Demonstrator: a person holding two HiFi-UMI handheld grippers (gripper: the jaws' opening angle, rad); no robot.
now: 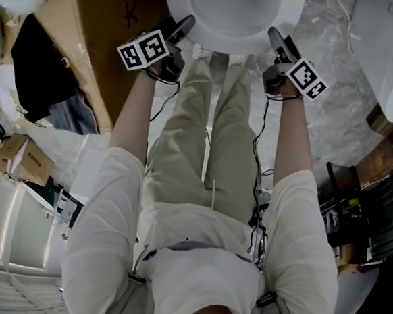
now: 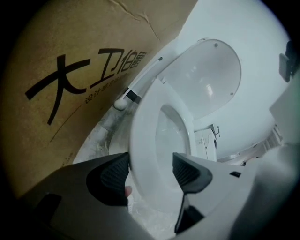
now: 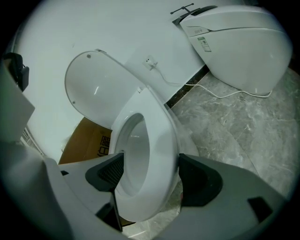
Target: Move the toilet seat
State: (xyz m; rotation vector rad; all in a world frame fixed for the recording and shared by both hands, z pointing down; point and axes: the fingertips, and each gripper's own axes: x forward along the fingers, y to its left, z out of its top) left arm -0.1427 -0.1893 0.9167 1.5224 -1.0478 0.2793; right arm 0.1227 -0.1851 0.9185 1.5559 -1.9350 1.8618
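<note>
Head view first: we see the toilet seat [image 1: 233, 17] at the top of the picture, with the left hand-held gripper [image 1: 185, 23] at its left edge and the right hand-held gripper [image 1: 274, 36] at its right edge, one at each side of the front curve.

In both gripper views the seat lies flat on the bowl, while the lid [image 3: 93, 89] stands raised against the wall behind it. We judge that the seat is either down where it is wanted or yet to be lifted; the pictures do not tell us which. Neither hand-held gripper has a hold on it now.

The left gripper view shows released jaws straddling the seat's rim: the outer pad sits just beside the rim's outer edge and the inner pad stands clear over the bowl opening. The right gripper view shows the same in mirror: jaws wide apart, with the rim between them, the outer pad close by its edge and the inner pad apart from it. A cardboard box [image 2: 70, 70] stands beside the toilet.
</note>
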